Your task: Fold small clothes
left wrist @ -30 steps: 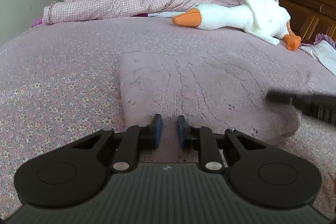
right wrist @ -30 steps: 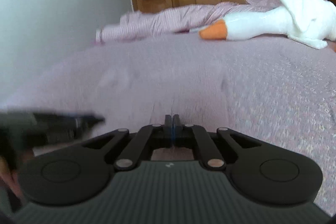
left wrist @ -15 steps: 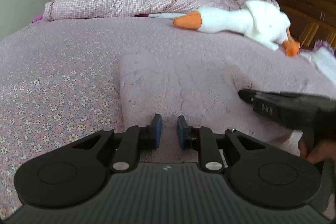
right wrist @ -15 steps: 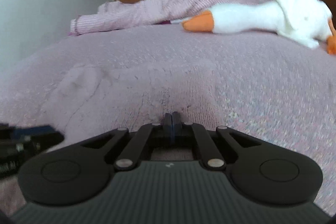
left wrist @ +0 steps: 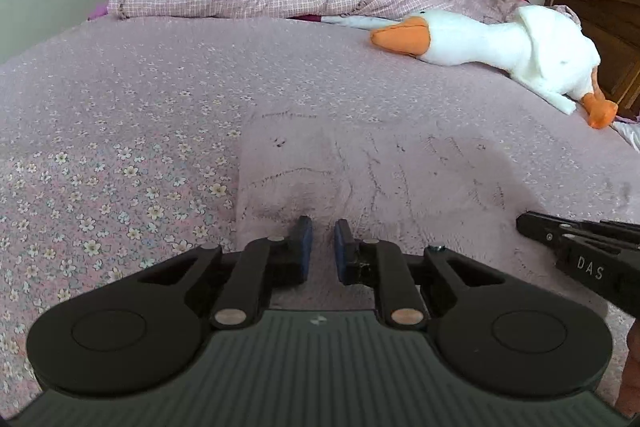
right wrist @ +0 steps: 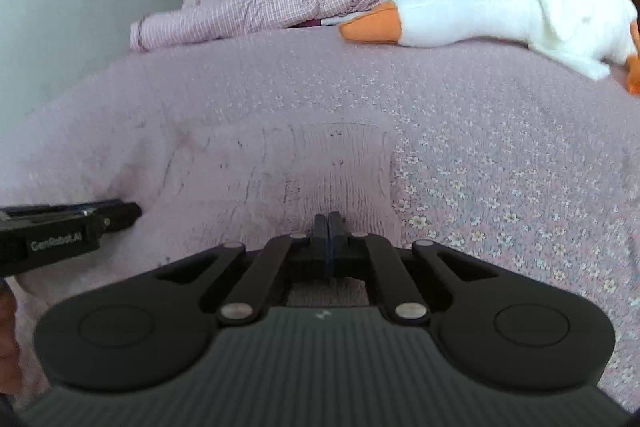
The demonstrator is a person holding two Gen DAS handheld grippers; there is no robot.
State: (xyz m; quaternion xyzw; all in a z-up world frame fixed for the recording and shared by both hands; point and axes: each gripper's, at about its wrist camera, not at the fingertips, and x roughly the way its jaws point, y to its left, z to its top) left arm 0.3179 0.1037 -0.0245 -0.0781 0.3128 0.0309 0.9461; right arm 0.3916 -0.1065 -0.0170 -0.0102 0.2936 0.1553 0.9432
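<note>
One pale pink knitted garment [left wrist: 360, 179] is seen lying flat on the flowered bed [left wrist: 120, 131]. Its near edge is met by the left tongs [left wrist: 320, 247], slightly spread, and the right tongs [right wrist: 328, 243], pressed together. Farther off, a plush goose [left wrist: 500, 43] is laid.

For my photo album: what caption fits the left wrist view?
Open left gripper at the near edge of a pink knitted garment on a floral bedspread.

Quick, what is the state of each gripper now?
Left gripper: open, holding nothing.
Right gripper: shut; whether it pinches the pale pink knitted garment cannot be told.
</note>
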